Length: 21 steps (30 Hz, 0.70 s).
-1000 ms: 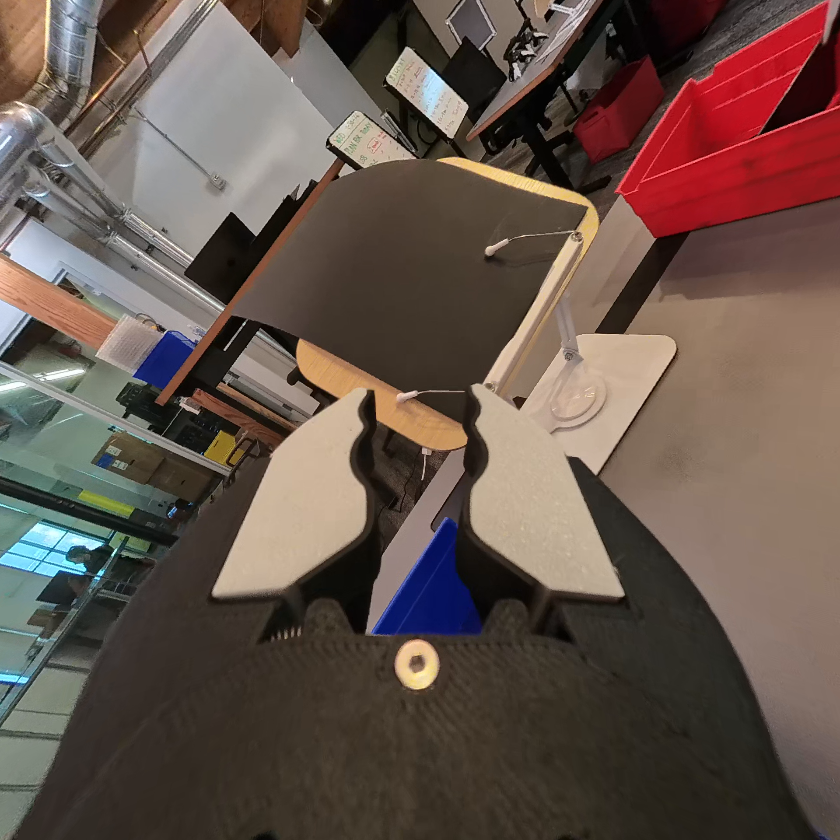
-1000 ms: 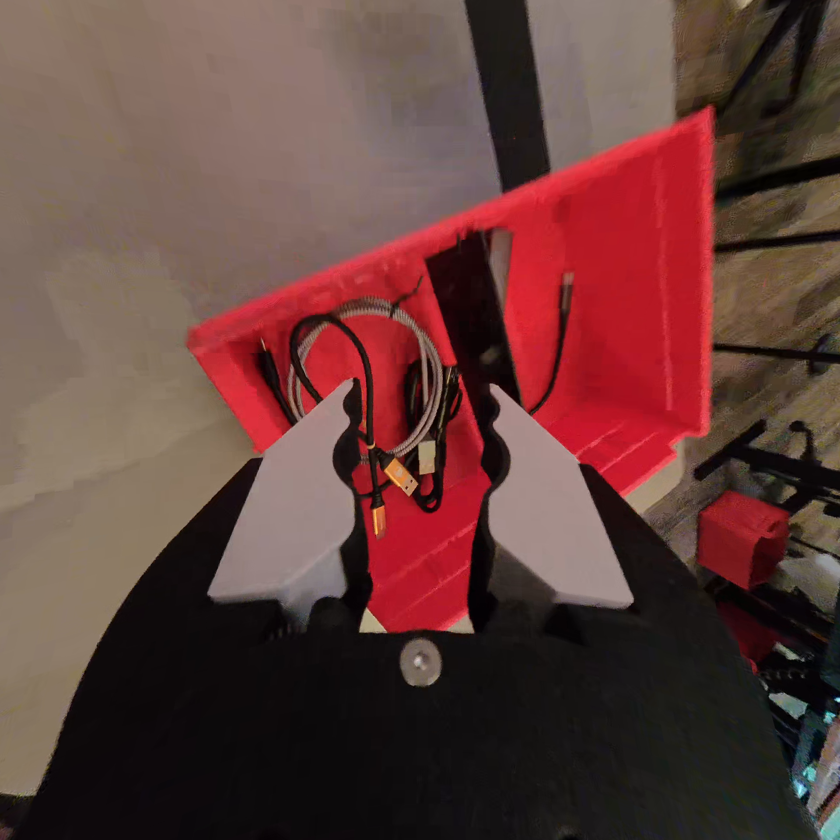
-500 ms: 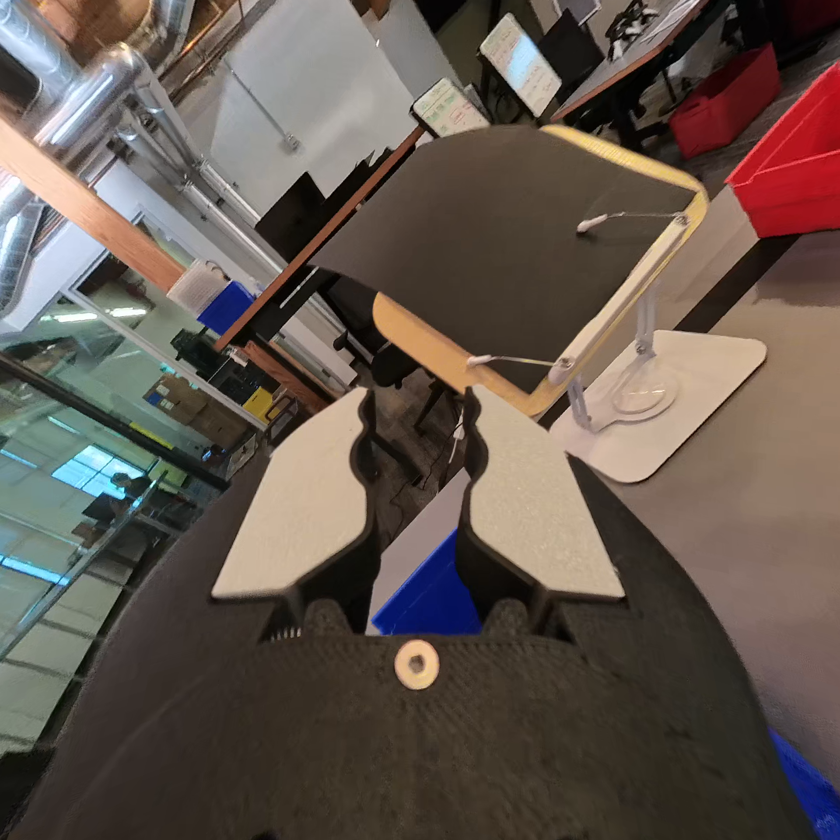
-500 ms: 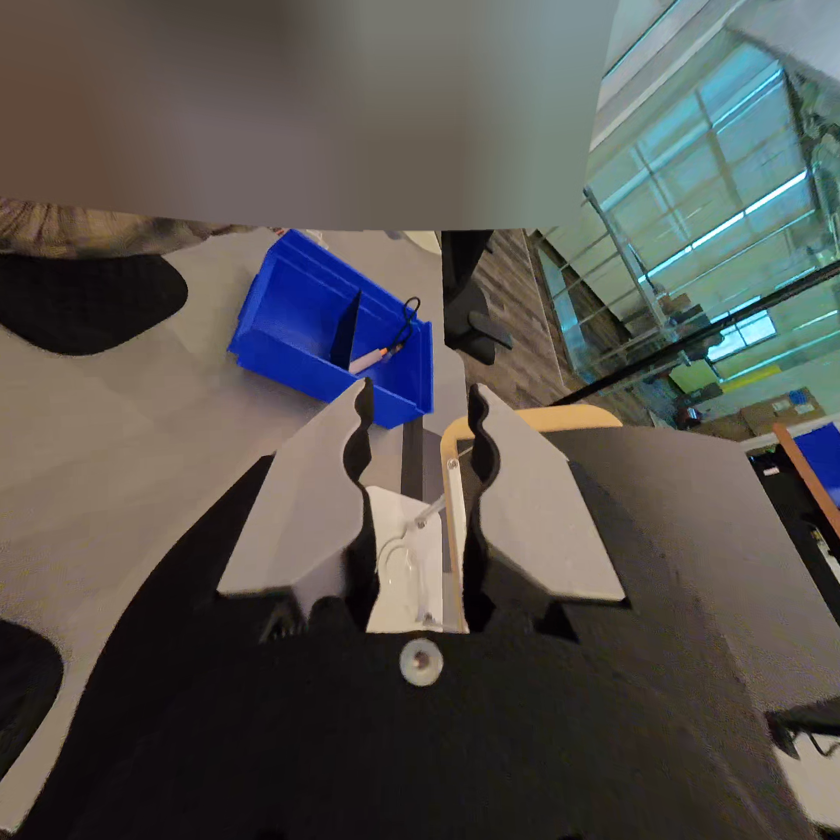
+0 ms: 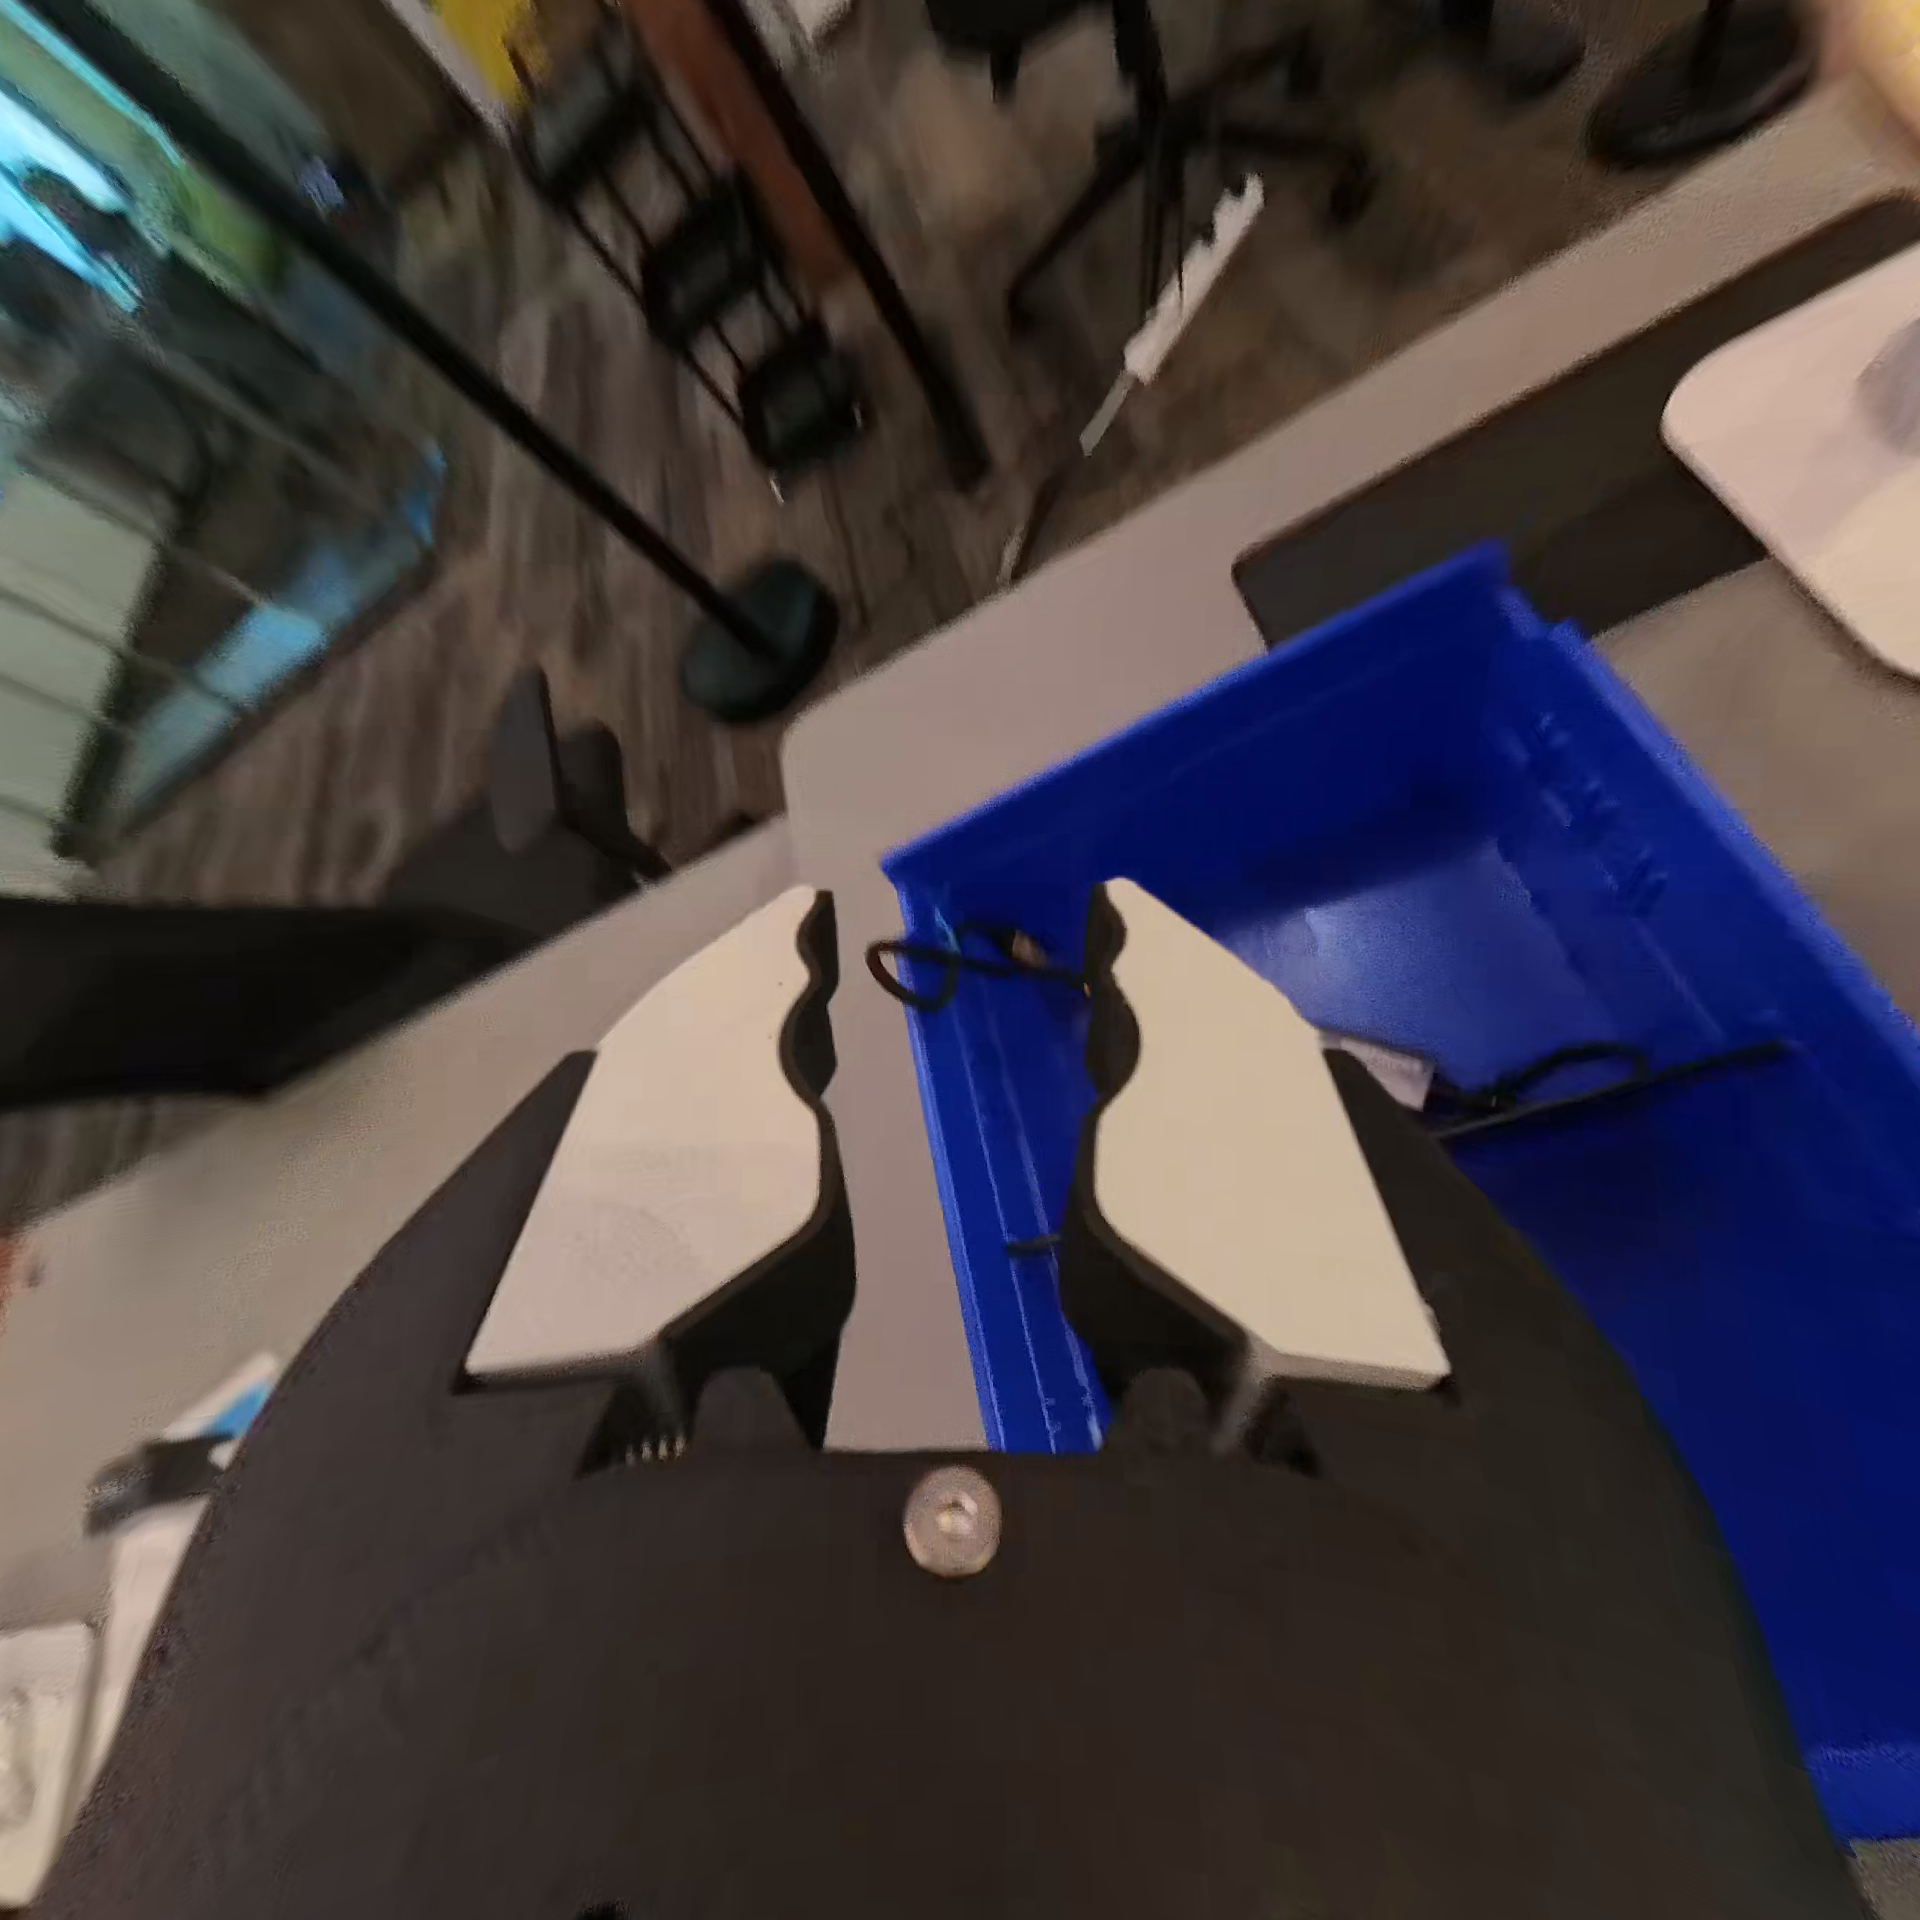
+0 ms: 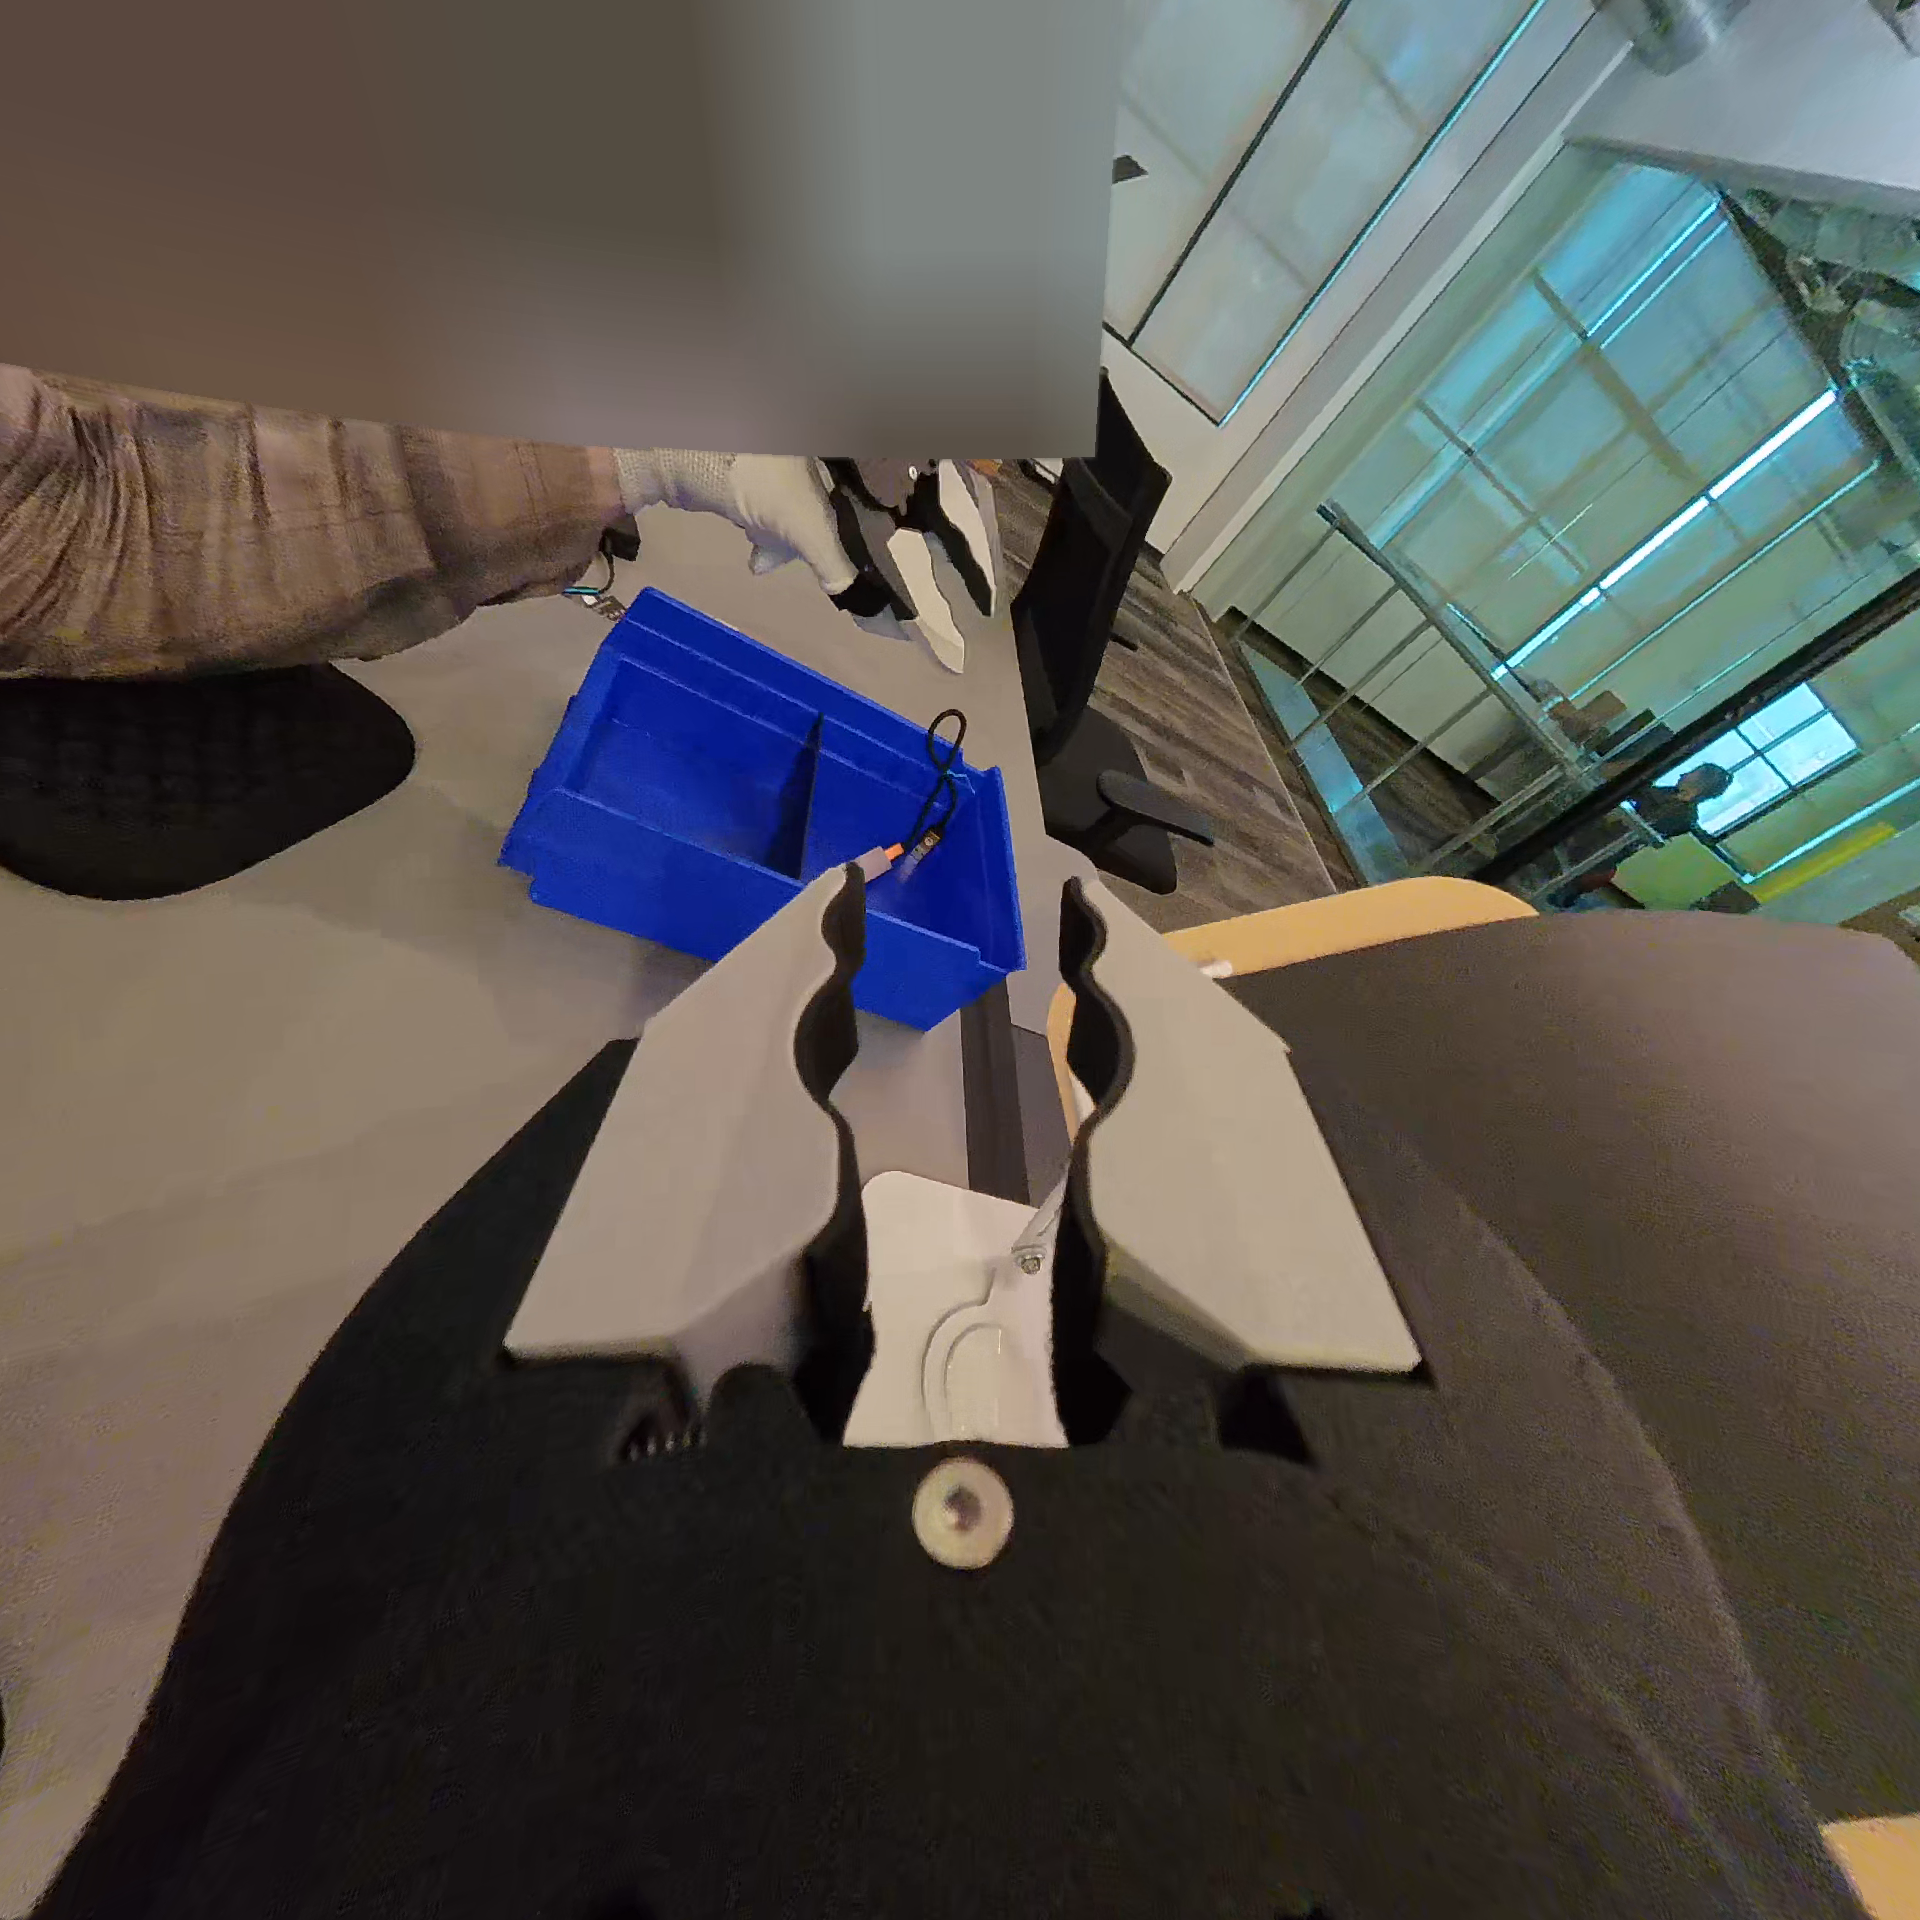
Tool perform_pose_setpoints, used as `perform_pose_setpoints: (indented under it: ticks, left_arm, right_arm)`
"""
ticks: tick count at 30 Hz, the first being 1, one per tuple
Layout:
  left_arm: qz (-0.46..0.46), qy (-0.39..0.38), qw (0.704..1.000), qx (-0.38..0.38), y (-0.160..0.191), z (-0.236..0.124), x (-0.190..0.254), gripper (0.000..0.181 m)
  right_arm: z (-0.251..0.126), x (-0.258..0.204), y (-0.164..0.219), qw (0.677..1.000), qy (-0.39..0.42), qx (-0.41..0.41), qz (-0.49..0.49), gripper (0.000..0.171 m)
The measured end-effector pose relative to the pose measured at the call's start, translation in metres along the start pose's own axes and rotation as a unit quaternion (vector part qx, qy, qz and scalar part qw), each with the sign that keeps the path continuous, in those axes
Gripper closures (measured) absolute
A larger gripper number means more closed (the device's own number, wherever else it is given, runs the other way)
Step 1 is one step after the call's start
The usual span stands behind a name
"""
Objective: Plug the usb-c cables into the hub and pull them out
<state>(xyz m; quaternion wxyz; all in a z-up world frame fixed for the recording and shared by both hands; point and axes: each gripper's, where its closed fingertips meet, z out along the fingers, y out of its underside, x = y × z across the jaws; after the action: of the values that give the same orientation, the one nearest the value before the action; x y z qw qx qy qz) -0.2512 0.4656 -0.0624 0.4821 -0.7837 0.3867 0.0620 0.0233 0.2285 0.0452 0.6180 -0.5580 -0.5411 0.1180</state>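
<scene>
A blue bin [image 5: 1455, 935] stands on the grey table, with a thin black cable [image 5: 925, 971] looped over its near left corner. My left gripper [image 5: 961, 904] is open and empty, and its fingers straddle the bin's left wall. In the right wrist view the blue bin [image 6: 727, 790] holds a black cable [image 6: 945, 748] with an orange-tipped plug [image 6: 888, 860] in its right compartment. My right gripper [image 6: 958, 883] is open and empty, well short of the bin. The left gripper [image 6: 914, 561] shows beyond the bin in a white-gloved hand. No hub is clearly visible.
A white stand base [image 6: 935, 1247] lies under my right gripper and carries a tilted black board [image 6: 1558, 1143]. The base also shows in the left wrist view [image 5: 1818, 468]. A black mat [image 6: 156, 779] and a person's sleeve [image 6: 208, 540] lie to the left. The table edge [image 5: 810, 748] is just beyond the bin. Across from one pair of fingers to the other is roughly 40 cm.
The left gripper has swung down from the black board to the blue bin, with blur. The right view turned from the red bin to the blue bin, then steadied. Both grippers stay open.
</scene>
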Motion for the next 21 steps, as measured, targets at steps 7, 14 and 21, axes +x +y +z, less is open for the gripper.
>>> perform_pose_setpoints:
  ticks: [7, 14, 21]
  left_arm:
    - [-0.099, 0.056, 0.980, -0.164, 0.072, 0.070, -0.005, 0.129]
    - [-0.148, 0.024, 0.975, -0.166, 0.087, 0.095, -0.012, 0.168]
    - [-0.175, 0.014, 0.983, -0.063, 0.052, 0.086, -0.024, 0.177]
  right_arm:
    - [0.009, 0.007, 0.022, 0.999, 0.007, -0.036, 0.013, 0.136]
    - [0.020, 0.006, 0.033, 0.998, 0.001, -0.063, 0.008, 0.136]
    - [0.022, 0.007, 0.037, 0.998, -0.002, -0.062, 0.014, 0.136]
